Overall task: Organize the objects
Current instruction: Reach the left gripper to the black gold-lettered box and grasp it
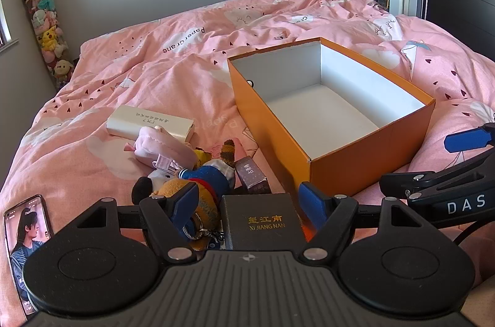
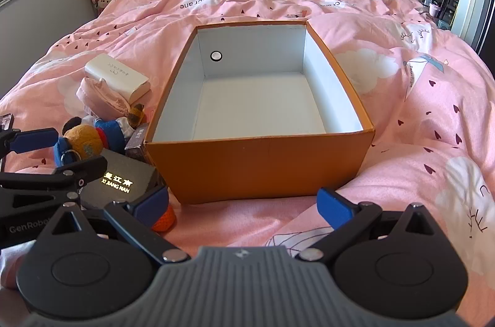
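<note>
— Nearest the left wrist lens, what sits between the blue pads?

— Left gripper (image 1: pixel 247 203) stands wide, holding nothing; the flat black box with gold "XI JIANG NAN" lettering (image 1: pixel 263 223) lies on the quilt between its fingers, pads apart from its sides.

— And around that?

— At eleven o'clock a soft toy in a blue jacket (image 1: pixel 198 181) lies touching a pink plush pouch (image 1: pixel 161 146), with a cream rectangular packet (image 1: pixel 148 124) just beyond. A small dark-brown carton (image 1: pixel 252 175) sits at twelve. A smartphone with a lit screen (image 1: pixel 26 237) lies at nine.

— The container?

— An open orange cardboard box with white lining (image 2: pixel 256 163) rests on the pink printed quilt (image 2: pixel 417 125), at one o'clock from the left gripper, empty inside.

— The other side?

— Right gripper (image 2: pixel 244 203) is spread wide, empty, facing the box's near wall at twelve. A small orange knitted ball (image 2: pixel 165 218) lies just behind its left pad.
</note>
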`<action>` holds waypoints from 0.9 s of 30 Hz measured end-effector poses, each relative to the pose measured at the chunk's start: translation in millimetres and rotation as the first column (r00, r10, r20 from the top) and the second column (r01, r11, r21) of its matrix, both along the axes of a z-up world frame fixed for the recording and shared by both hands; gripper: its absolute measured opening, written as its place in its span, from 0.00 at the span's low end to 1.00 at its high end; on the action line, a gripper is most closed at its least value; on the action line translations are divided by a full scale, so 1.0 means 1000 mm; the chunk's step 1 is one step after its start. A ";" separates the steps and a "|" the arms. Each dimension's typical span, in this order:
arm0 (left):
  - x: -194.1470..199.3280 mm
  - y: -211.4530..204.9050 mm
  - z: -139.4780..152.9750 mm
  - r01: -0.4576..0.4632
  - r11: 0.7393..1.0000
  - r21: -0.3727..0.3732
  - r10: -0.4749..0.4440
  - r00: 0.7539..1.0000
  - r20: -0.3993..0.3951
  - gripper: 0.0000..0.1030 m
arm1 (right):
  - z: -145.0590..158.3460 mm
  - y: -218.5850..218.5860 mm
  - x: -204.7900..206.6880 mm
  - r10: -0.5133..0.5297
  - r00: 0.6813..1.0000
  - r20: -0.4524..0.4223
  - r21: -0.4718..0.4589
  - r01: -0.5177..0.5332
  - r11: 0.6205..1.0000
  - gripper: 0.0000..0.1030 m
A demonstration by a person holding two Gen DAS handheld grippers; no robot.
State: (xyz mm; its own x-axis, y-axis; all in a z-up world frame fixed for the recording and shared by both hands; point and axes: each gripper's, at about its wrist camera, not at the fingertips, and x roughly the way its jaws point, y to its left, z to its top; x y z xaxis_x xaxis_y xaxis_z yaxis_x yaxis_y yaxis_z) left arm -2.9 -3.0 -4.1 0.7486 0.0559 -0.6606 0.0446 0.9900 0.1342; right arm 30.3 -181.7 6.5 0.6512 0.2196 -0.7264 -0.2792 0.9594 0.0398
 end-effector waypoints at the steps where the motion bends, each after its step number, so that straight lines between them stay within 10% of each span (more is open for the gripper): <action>1: 0.000 0.000 0.000 0.000 1.000 -0.001 0.000 1.000 -0.001 0.84 | 0.000 0.000 0.000 0.000 1.000 0.002 0.001 0.000 1.000 0.99; 16: -0.003 0.009 0.001 0.008 0.999 -0.042 -0.008 1.000 0.003 0.82 | -0.002 0.008 0.004 0.043 0.998 -0.051 0.004 -0.043 0.999 0.95; 27: 0.001 0.042 0.002 -0.021 0.996 -0.087 0.015 0.997 -0.074 0.52 | 0.002 0.039 0.019 0.232 0.973 -0.020 0.130 -0.227 0.965 0.46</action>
